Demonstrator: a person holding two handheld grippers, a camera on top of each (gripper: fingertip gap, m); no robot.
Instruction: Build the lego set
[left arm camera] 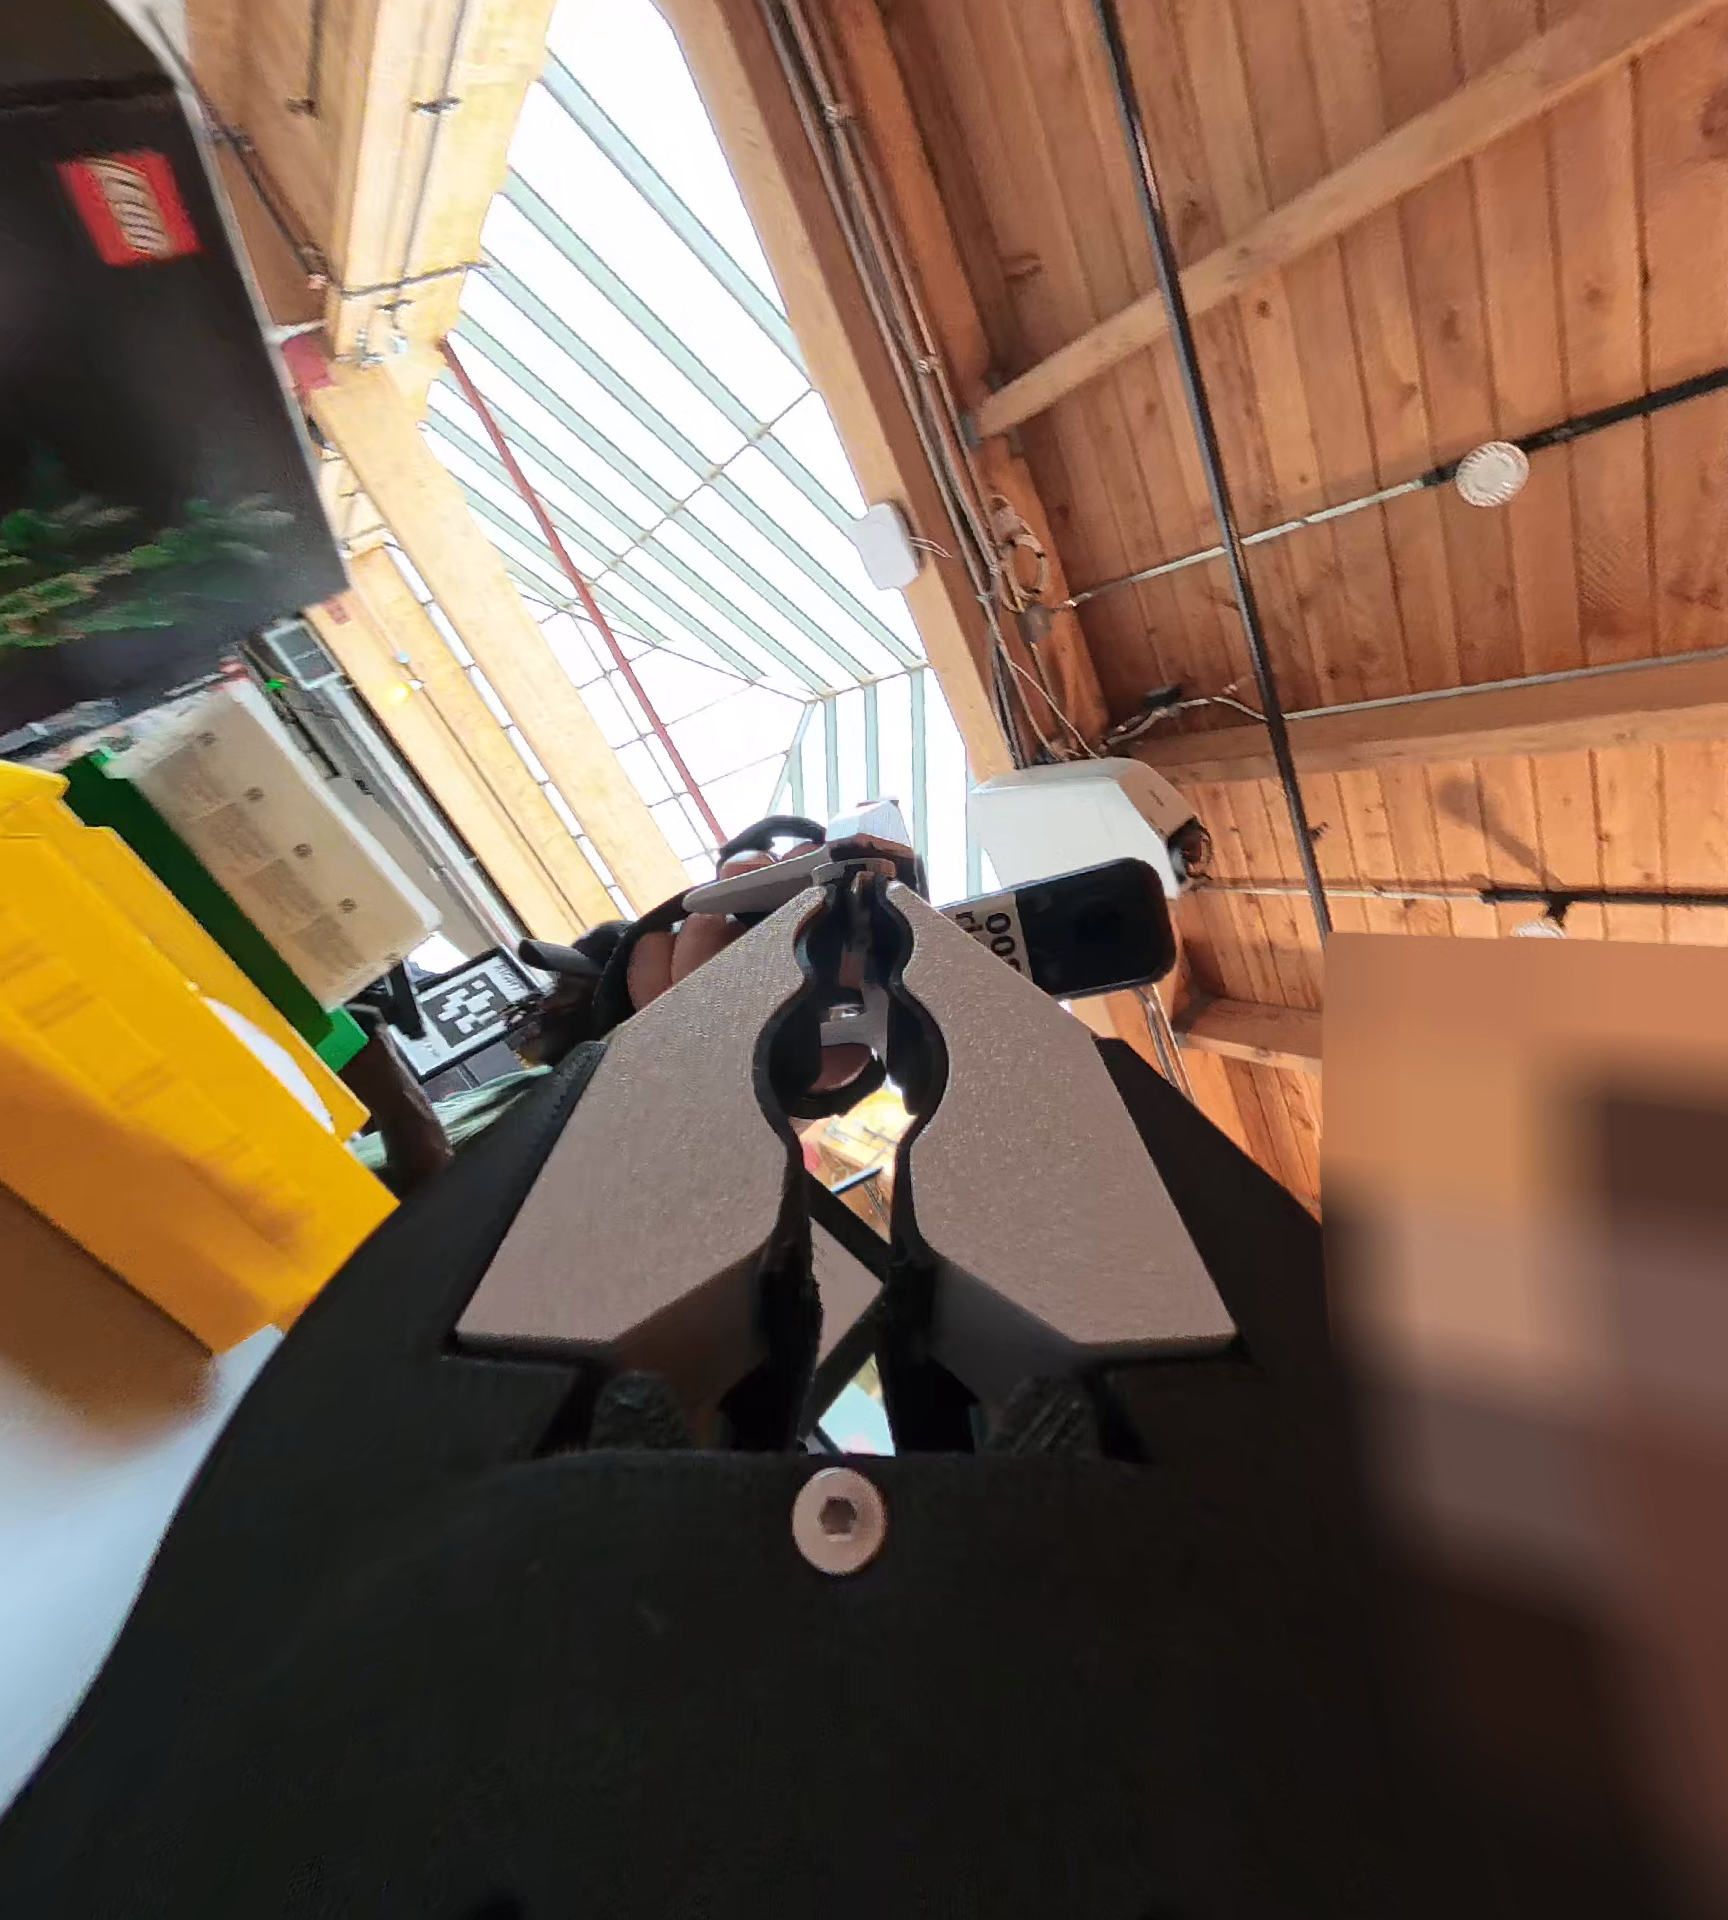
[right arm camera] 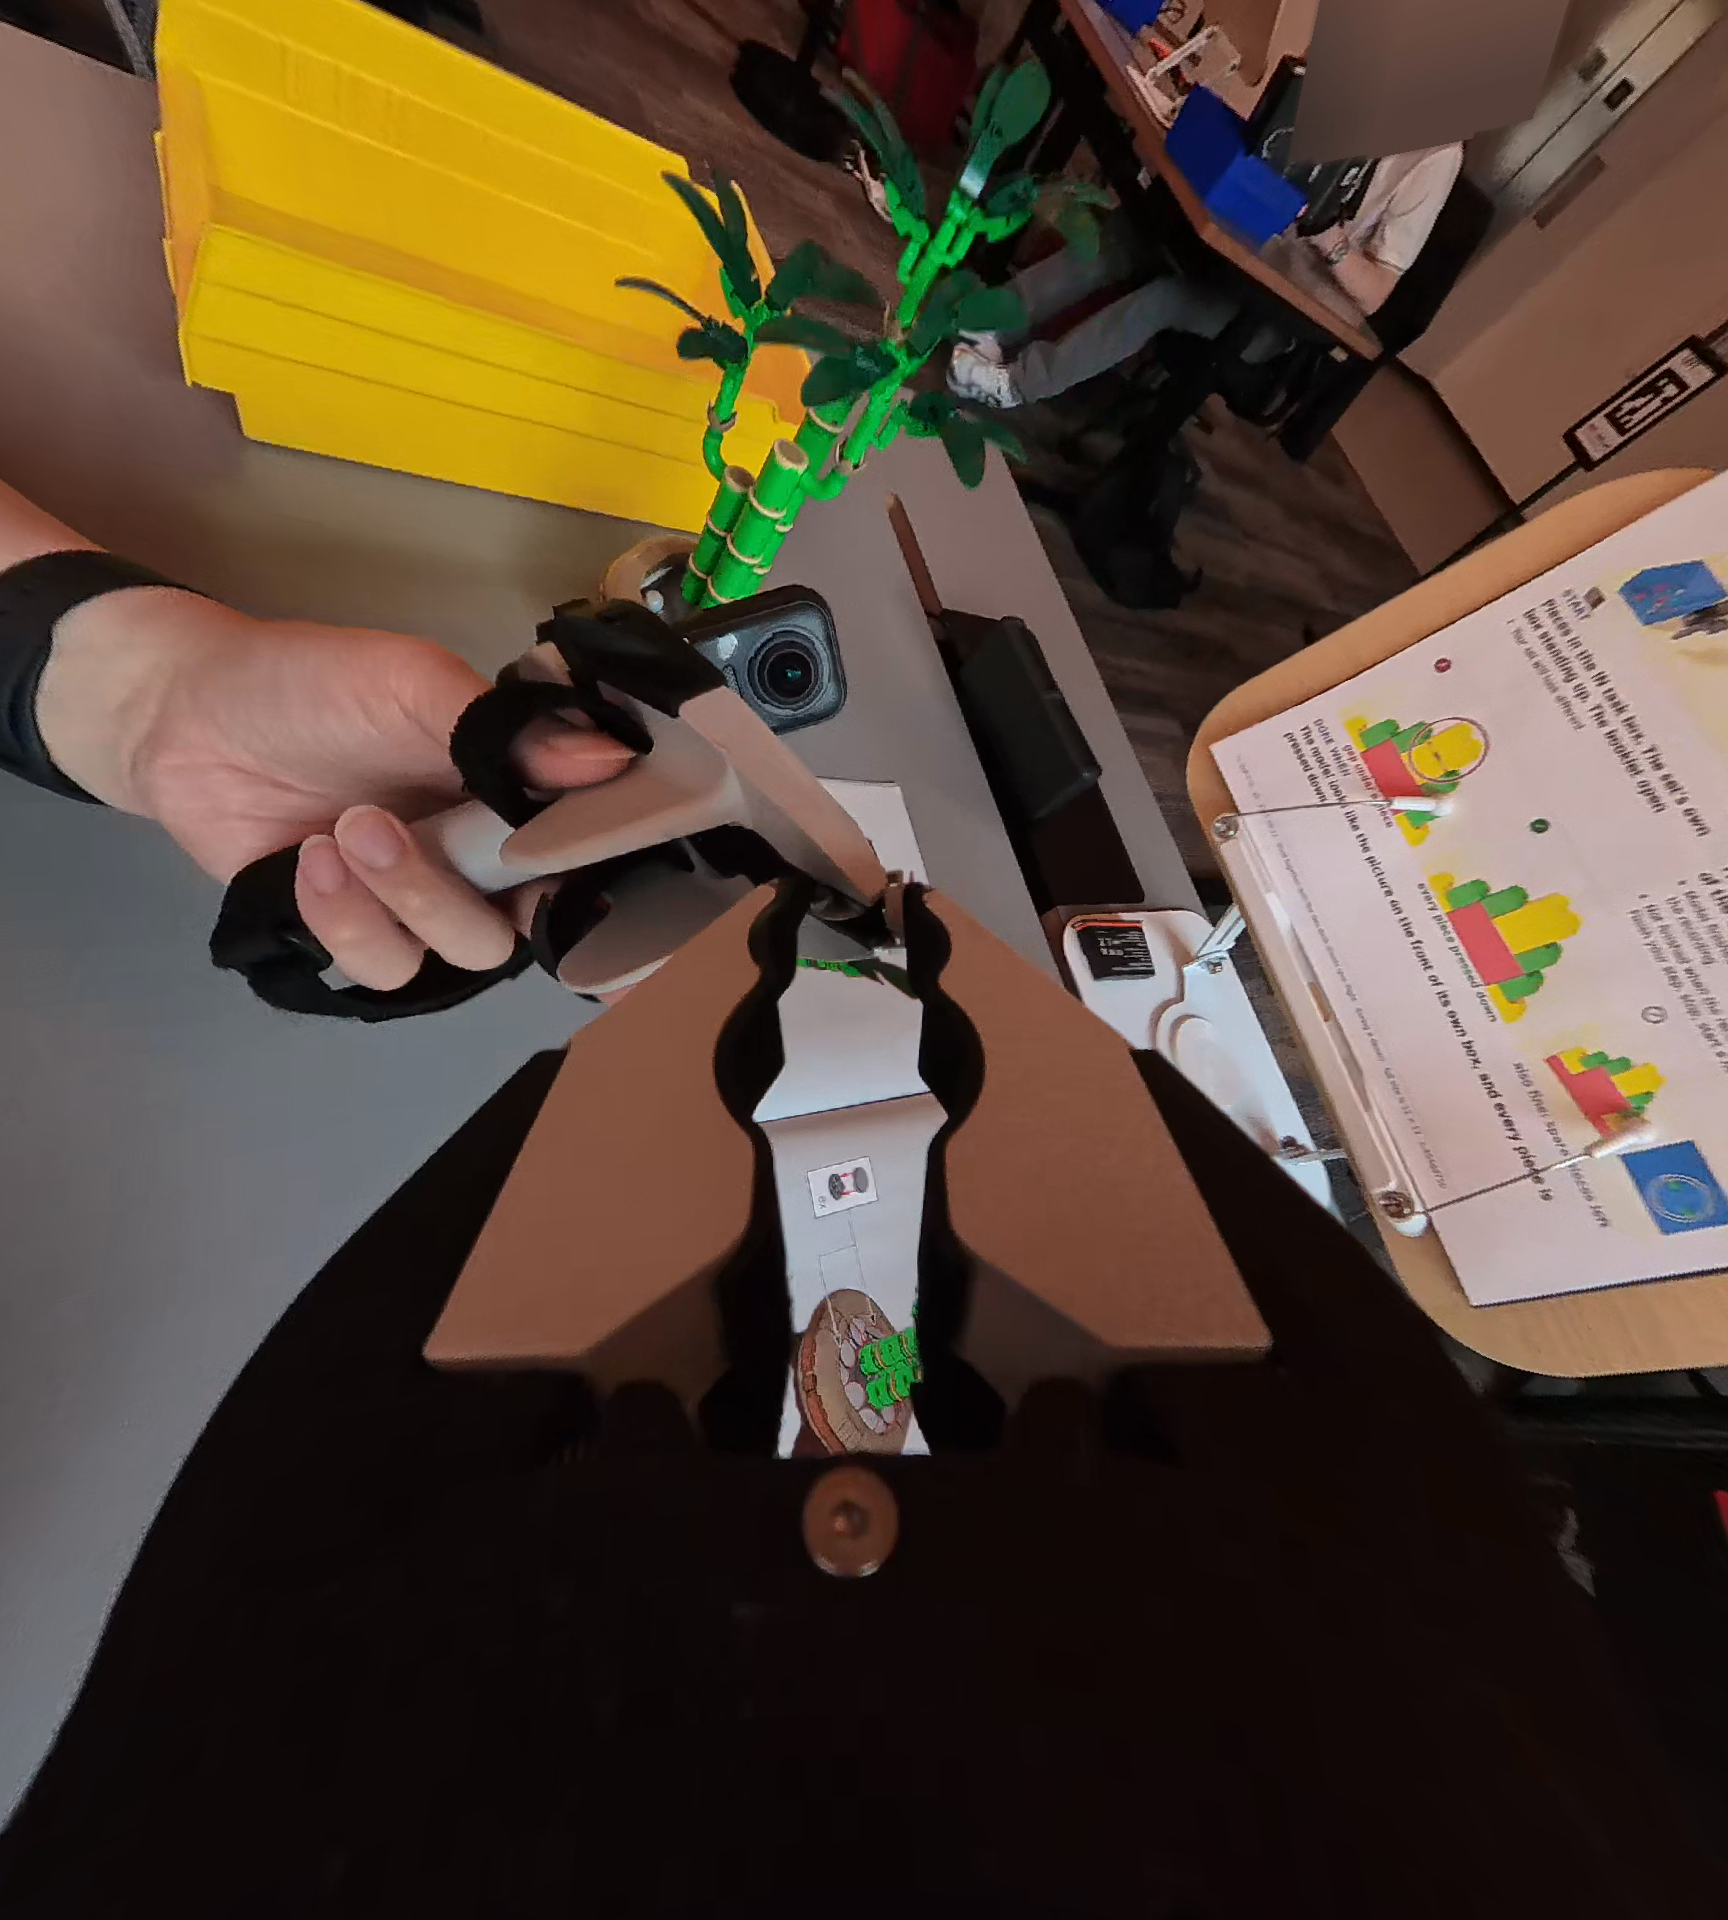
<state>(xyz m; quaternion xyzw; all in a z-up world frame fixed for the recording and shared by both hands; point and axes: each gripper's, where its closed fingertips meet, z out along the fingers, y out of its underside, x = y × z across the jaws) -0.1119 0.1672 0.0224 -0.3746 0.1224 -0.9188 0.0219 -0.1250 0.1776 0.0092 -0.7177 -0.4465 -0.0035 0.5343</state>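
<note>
While the two tools meet tip to tip above the grey table [right arm camera: 60,1143], reading the right wrist view left to right: a bare hand [right arm camera: 247,769] with a black wristband grips the left gripper [right arm camera: 865,894], fingers nearly closed on a small dark piece I can't identify. Likely a hand-off or mid-air join, hence both raised. Yellow plastic bins [right arm camera: 403,291] sit behind. The green lego bamboo plant model [right arm camera: 787,457] stands upright mid-table, just beyond the grippers. Right gripper [right arm camera: 844,909] fingers are narrow too, pinching something small with green at the tips. An open building booklet [right arm camera: 844,1195] lies below, kept readable. A printed instruction sheet [right arm camera: 1566,883] is clipped to a round wooden board far right.
</note>
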